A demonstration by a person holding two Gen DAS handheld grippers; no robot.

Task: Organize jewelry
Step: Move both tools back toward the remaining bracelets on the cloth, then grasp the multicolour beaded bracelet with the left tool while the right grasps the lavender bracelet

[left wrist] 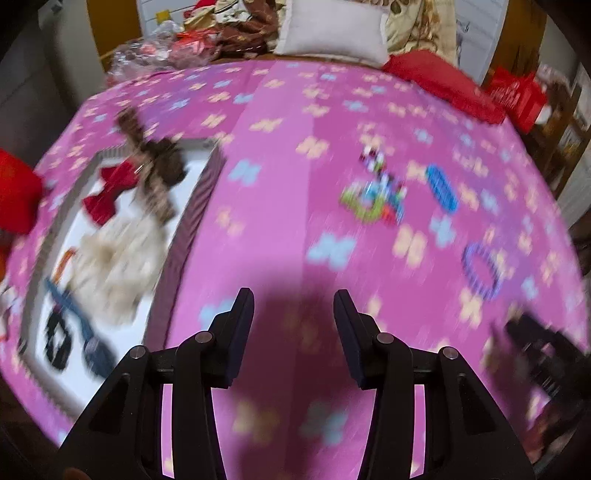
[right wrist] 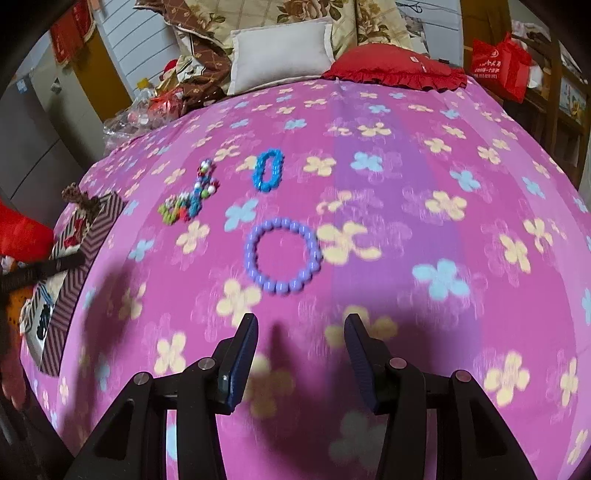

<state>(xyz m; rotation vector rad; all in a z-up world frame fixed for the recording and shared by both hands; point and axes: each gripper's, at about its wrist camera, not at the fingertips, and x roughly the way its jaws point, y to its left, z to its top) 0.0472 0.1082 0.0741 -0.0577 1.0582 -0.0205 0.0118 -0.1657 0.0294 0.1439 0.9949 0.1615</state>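
Left hand-held gripper (left wrist: 293,308) empty, jaws apart, right hand-held gripper (right wrist: 301,332) likewise

A bed (right wrist: 406,192) covered by a pink sheet printed with cream and blue flowers is seen filling most of both views. At its far end a white pillow (right wrist: 282,48) is propped, with a red frilled cushion (right wrist: 397,70) laid just right of it and a floral quilt (right wrist: 258,14) heaped behind. White panelled wall (right wrist: 122,40) is seen beyond the bed, left of the pillow. A red bag (right wrist: 498,66) is set on wooden shelving to the bed's right.
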